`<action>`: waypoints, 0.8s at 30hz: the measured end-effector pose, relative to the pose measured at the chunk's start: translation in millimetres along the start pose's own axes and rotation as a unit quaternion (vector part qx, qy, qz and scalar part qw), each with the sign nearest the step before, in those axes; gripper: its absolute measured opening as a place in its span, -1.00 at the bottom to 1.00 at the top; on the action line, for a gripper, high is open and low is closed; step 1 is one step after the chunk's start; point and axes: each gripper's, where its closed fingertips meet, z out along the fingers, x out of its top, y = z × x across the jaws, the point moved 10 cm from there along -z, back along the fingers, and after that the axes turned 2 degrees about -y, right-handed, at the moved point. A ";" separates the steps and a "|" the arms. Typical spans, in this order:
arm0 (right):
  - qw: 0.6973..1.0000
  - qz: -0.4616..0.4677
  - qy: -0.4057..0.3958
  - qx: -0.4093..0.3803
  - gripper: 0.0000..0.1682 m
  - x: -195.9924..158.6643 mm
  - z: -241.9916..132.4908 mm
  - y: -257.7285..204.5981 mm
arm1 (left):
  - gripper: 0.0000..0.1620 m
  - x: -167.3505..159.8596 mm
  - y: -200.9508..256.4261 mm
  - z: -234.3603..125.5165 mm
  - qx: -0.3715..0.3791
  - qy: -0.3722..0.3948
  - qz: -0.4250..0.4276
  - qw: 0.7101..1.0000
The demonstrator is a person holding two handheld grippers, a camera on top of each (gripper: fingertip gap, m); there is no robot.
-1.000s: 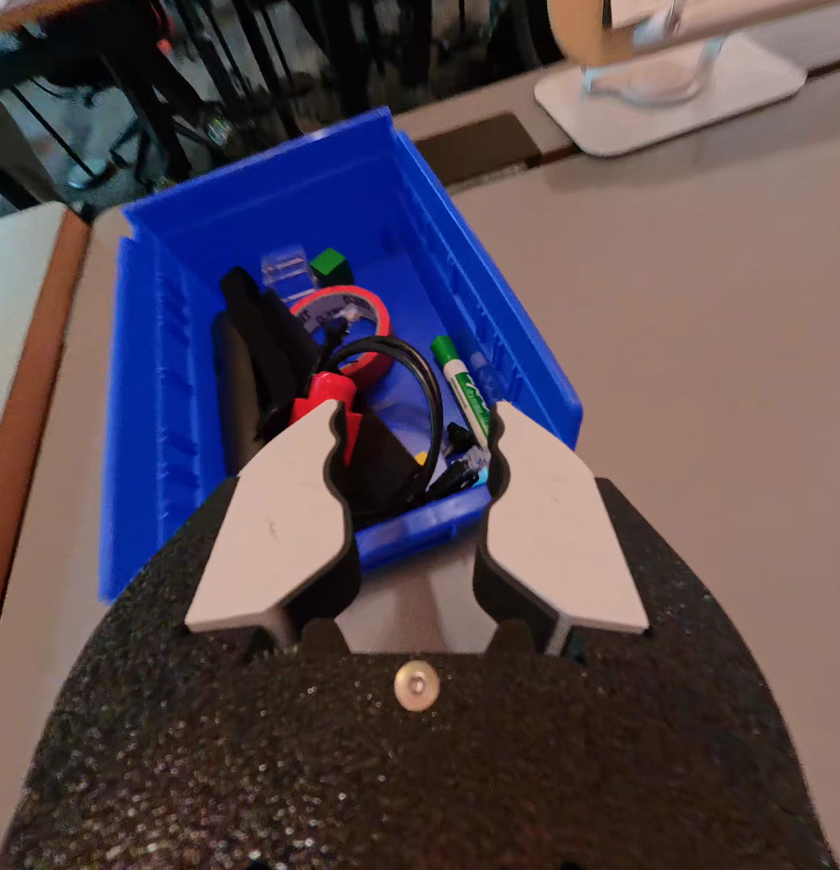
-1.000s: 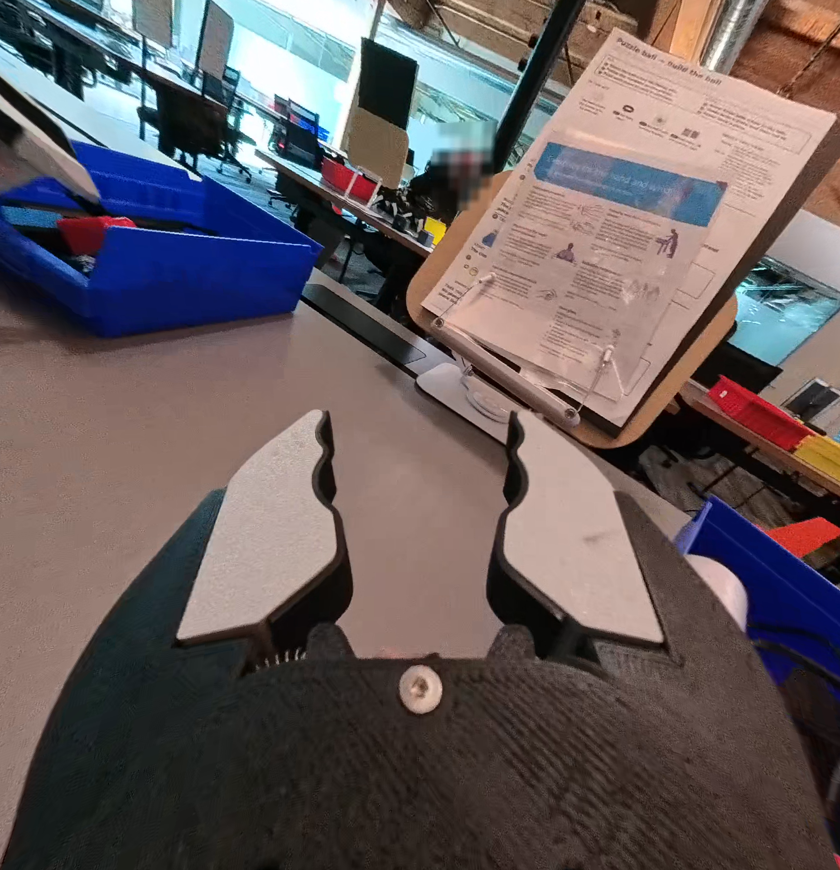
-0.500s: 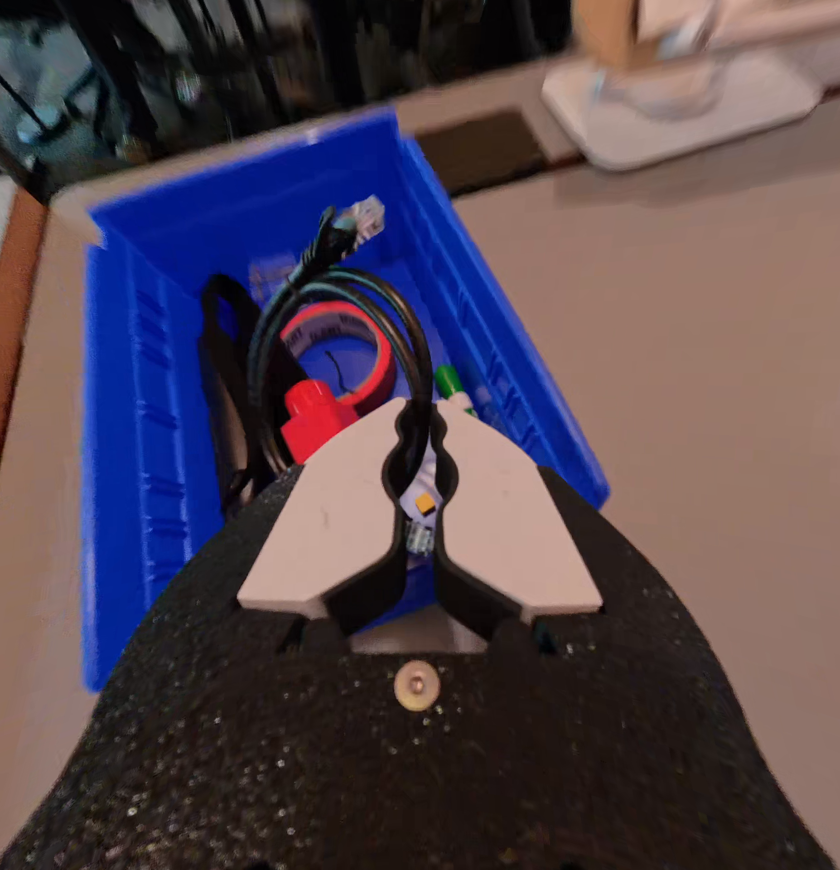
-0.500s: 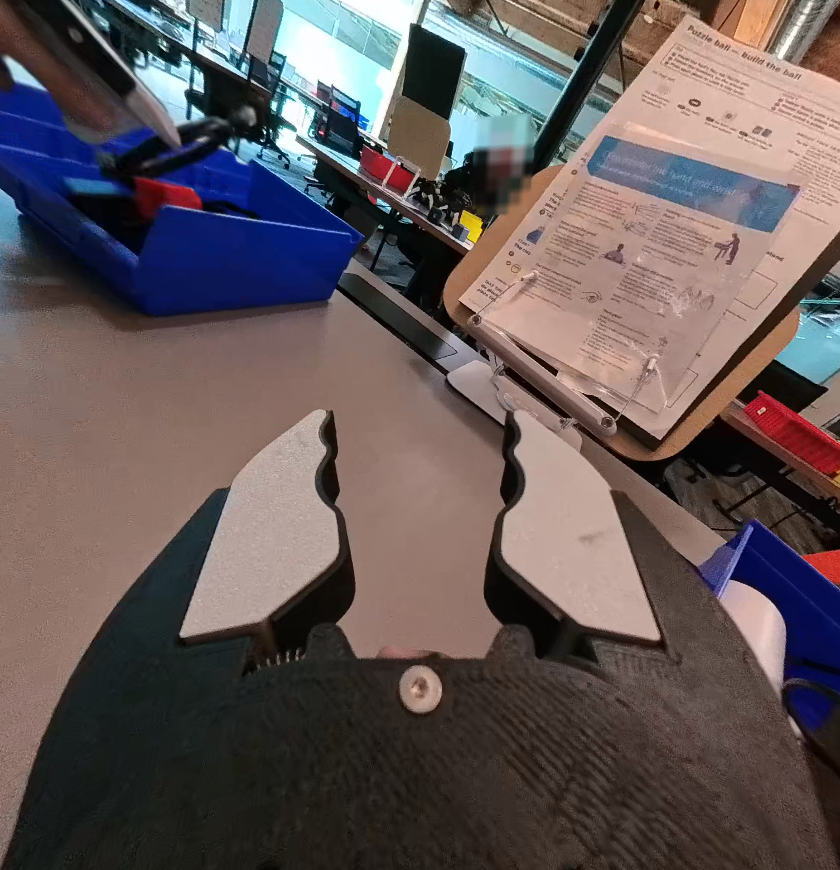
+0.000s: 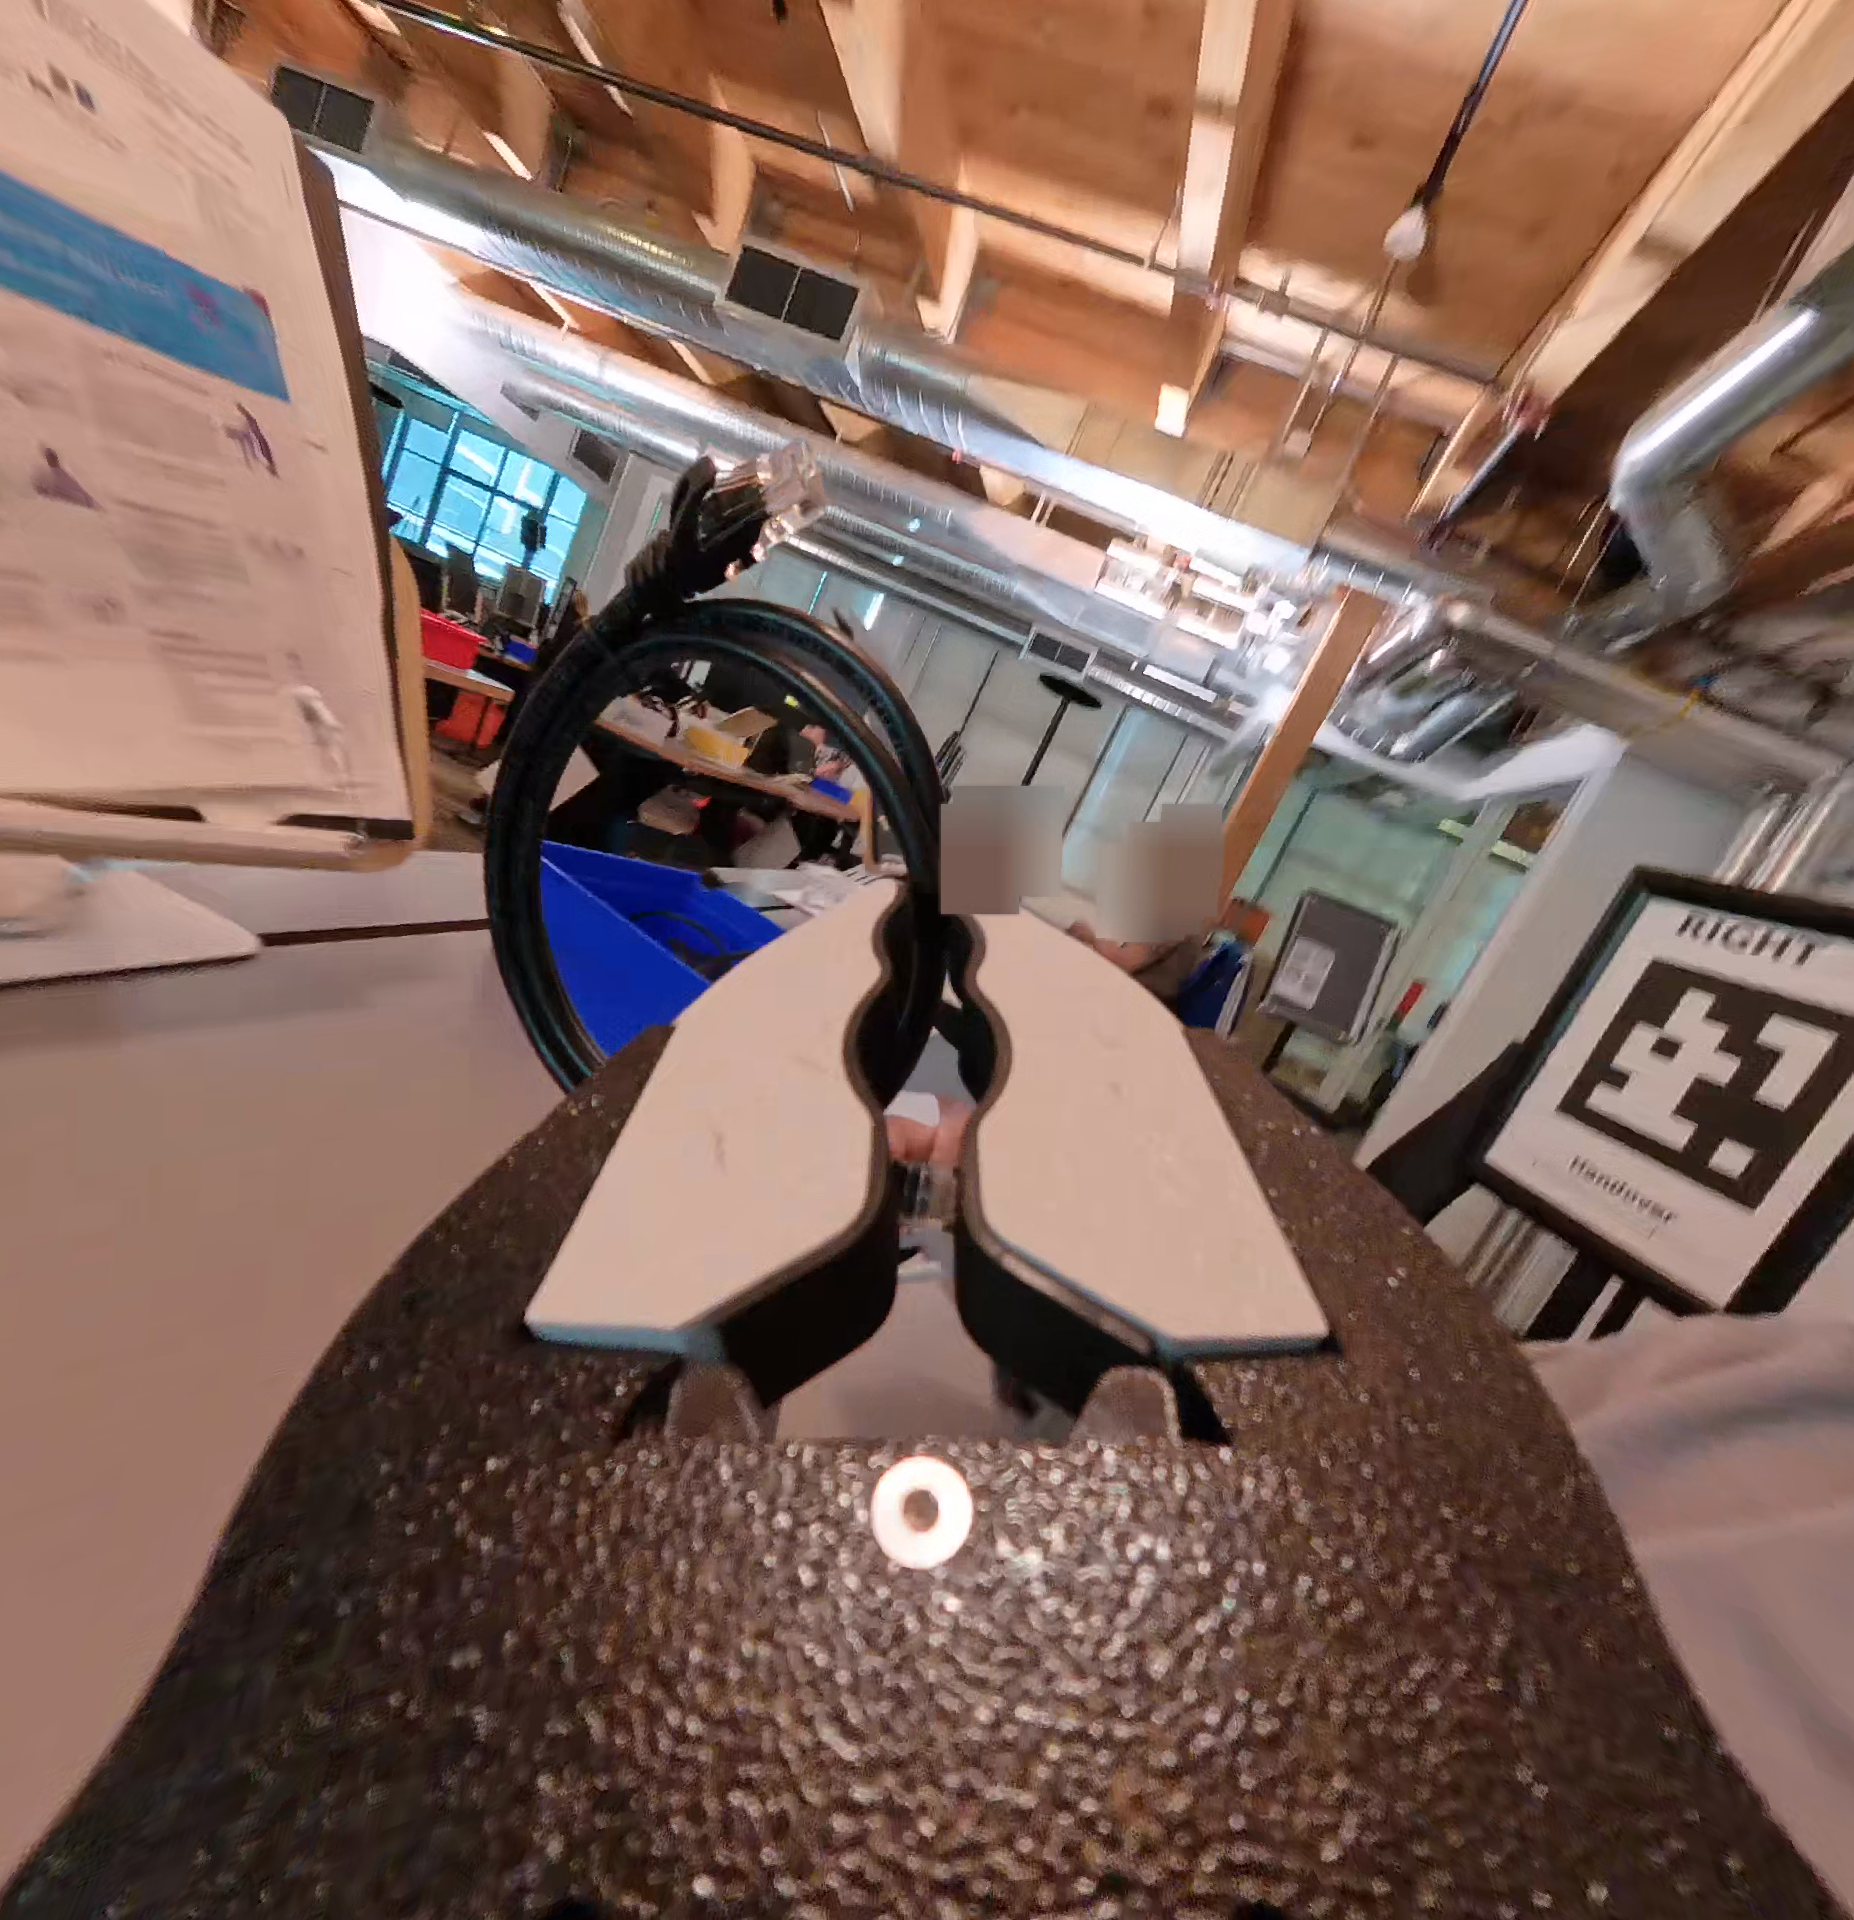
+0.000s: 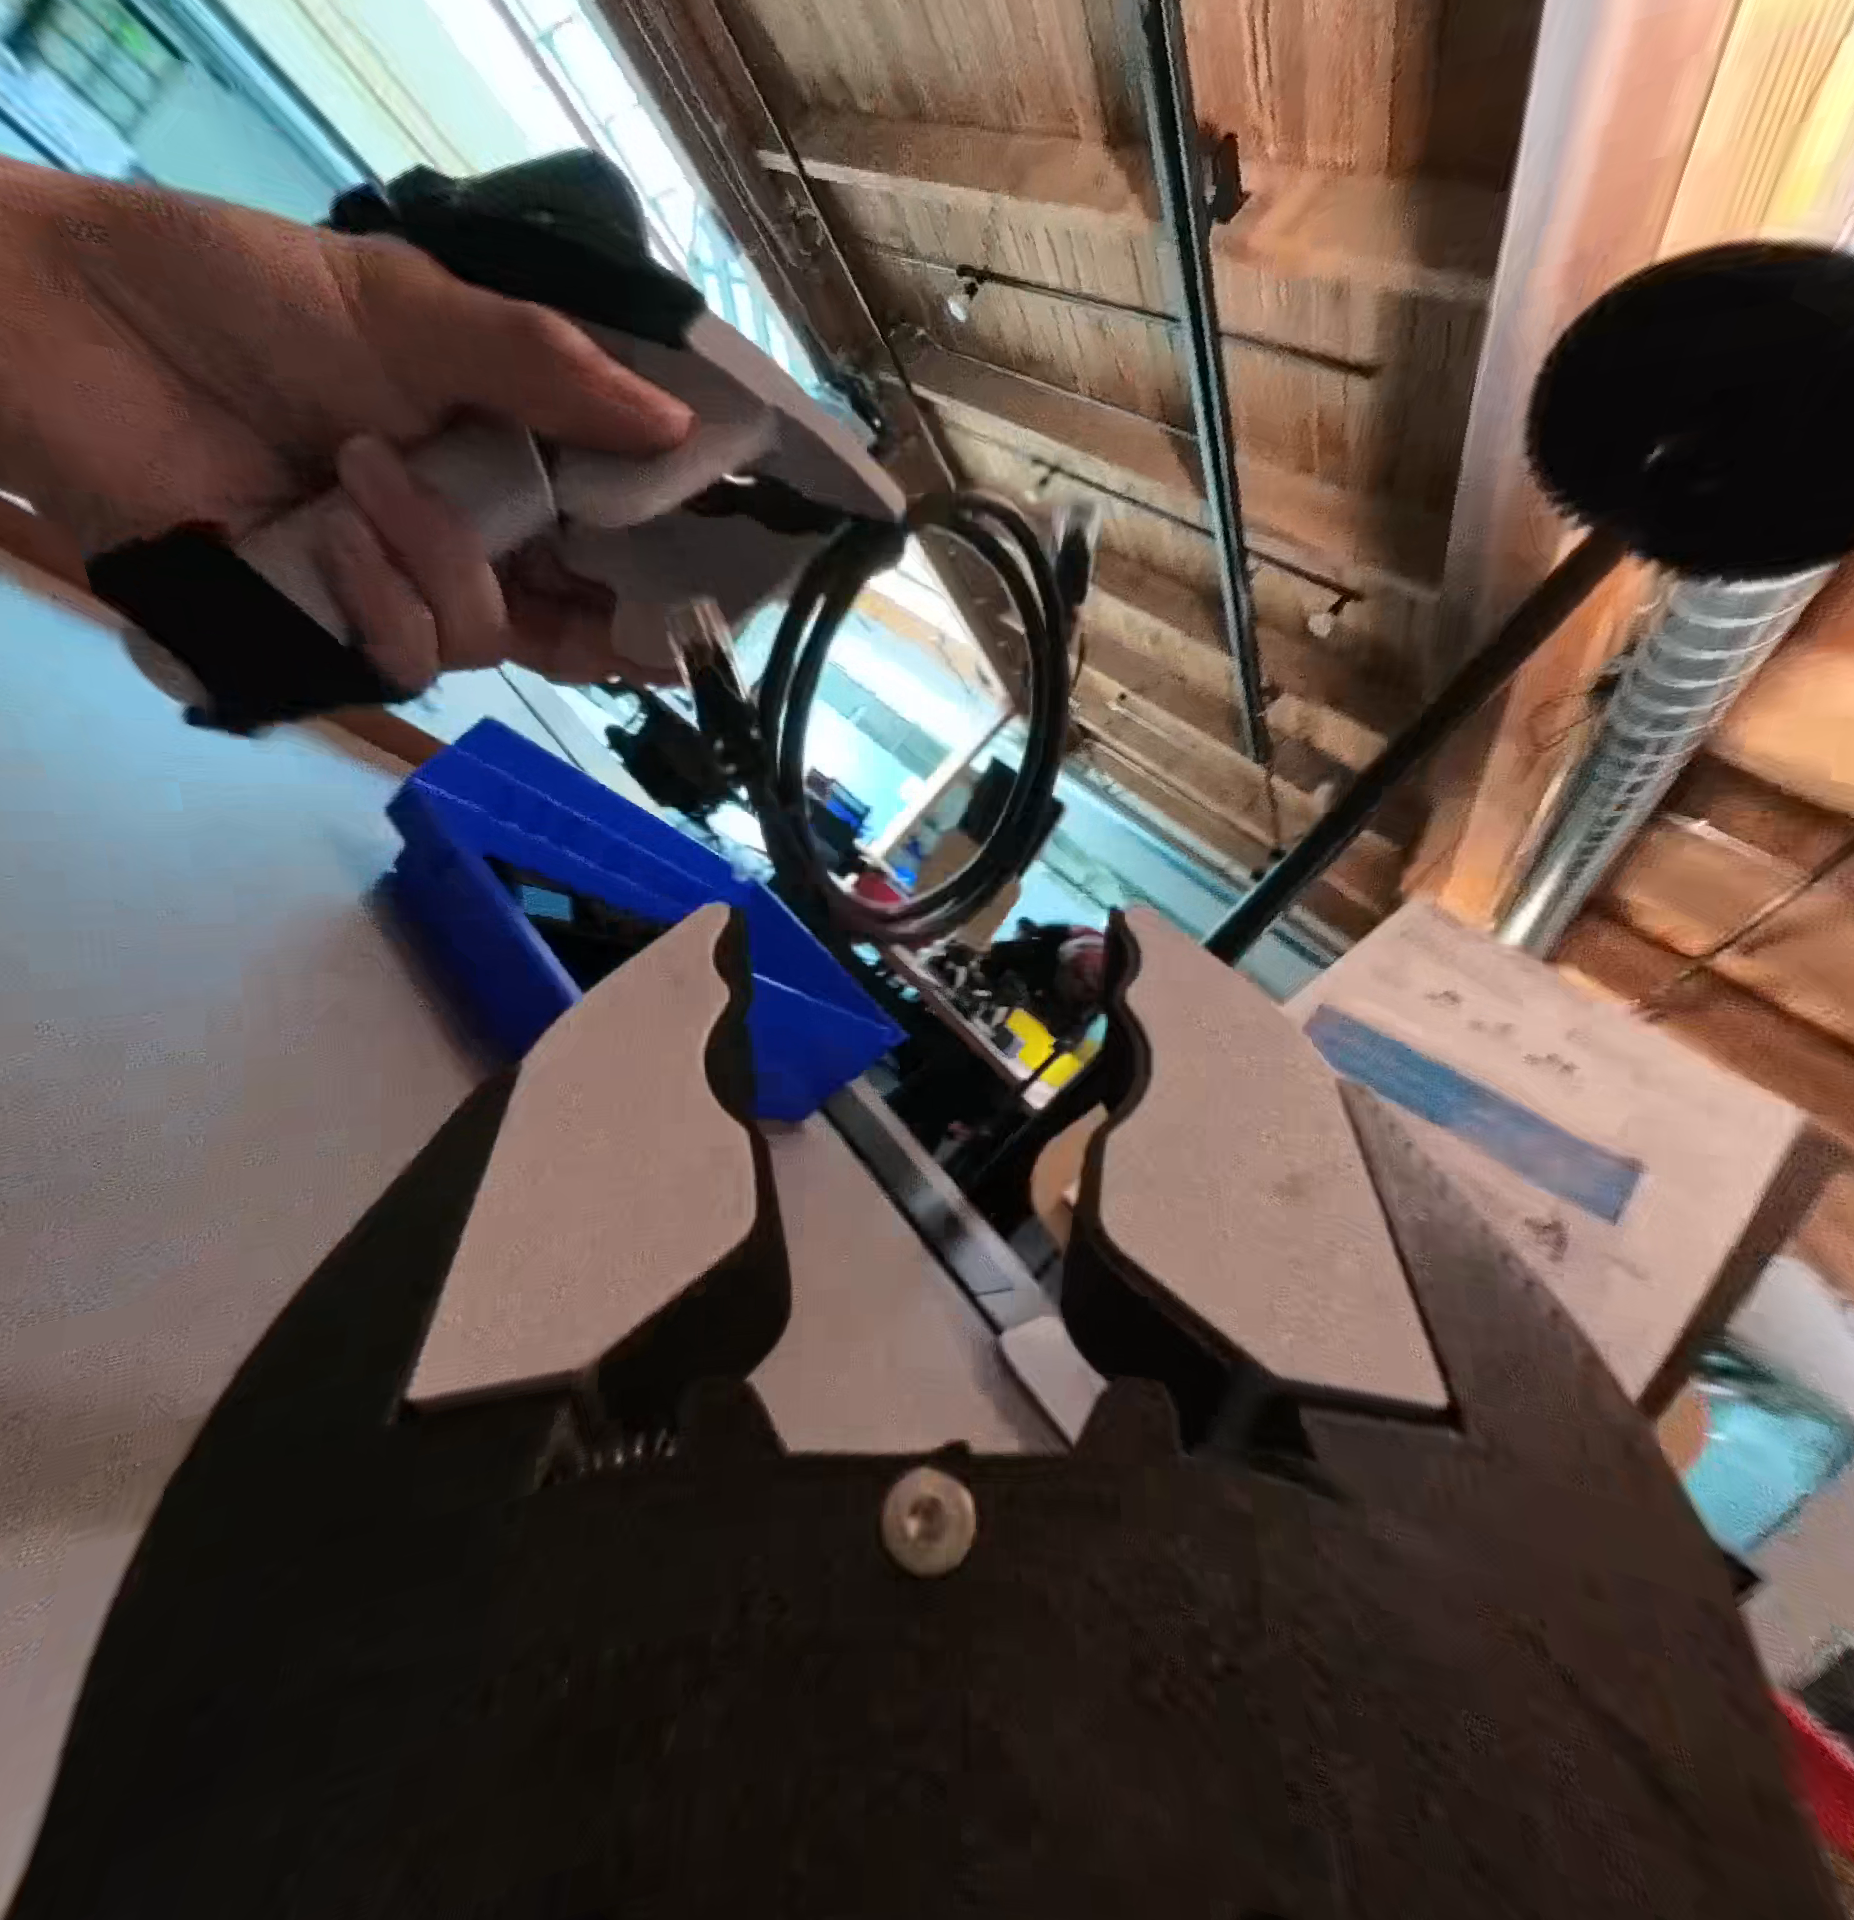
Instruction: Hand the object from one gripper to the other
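Table [image 5: 196, 1195], grey and broad, fills the lower left of both wrist views and serves as the landmark. Resting on it at its far edge is a document stand [image 5: 164, 499] holding printed sheets, and just right of that stand a blue bin [image 5: 632, 935] sits on the same surface. Off the table's right side a framed sign with a black-and-white square marker [image 5: 1702, 1101] stands upright.

Above the table, raised clear of it, the left gripper [image 5: 928, 935] has its fingers clamped together on a coiled black cable [image 5: 518, 810]. The coil stands up from the fingertips as a loop, its clear-tipped plug [image 5: 777, 494] poking out at the top. In the right wrist view the same cable [image 6: 1016, 727] hangs as a ring from the left gripper [image 6: 881, 509], which a hand [image 6: 227, 416] holds above another blue bin [image 6: 549, 883] on the table.

Nearer the camera there, the right gripper [image 6: 923, 956] has its fingers spread wide with nothing between them; its tips sit just below the bottom of the hanging coil, apart from it.
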 end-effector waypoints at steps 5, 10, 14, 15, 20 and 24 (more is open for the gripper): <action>0.991 -0.129 -0.032 0.002 -0.26 -2.6 8.7 -20.7 | -0.94 -23.3 10.3 32.1 -0.069 0.019 -0.094 0.993; 0.989 -0.140 -0.025 -0.036 -0.54 -5.1 6.3 -14.6 | -0.94 -37.6 20.5 42.6 -0.084 0.014 -0.120 0.989; 0.984 -0.168 -0.029 -0.051 -0.86 -4.7 2.7 -12.8 | -0.94 -40.5 19.8 42.9 -0.096 0.021 -0.138 0.986; 0.984 -0.170 -0.036 -0.050 -0.86 -4.2 2.9 -12.9 | -0.94 -40.1 19.4 42.0 -0.090 0.019 -0.128 0.988; 0.989 -0.136 -0.050 -0.033 -0.87 -6.6 3.3 -9.6 | -0.90 -31.0 18.6 33.2 -0.033 -0.029 -0.031 0.999; 0.986 -0.150 -0.073 -0.021 -0.87 -15.2 1.7 -5.1 | -0.62 -17.5 28.8 19.7 0.114 -0.098 0.250 0.956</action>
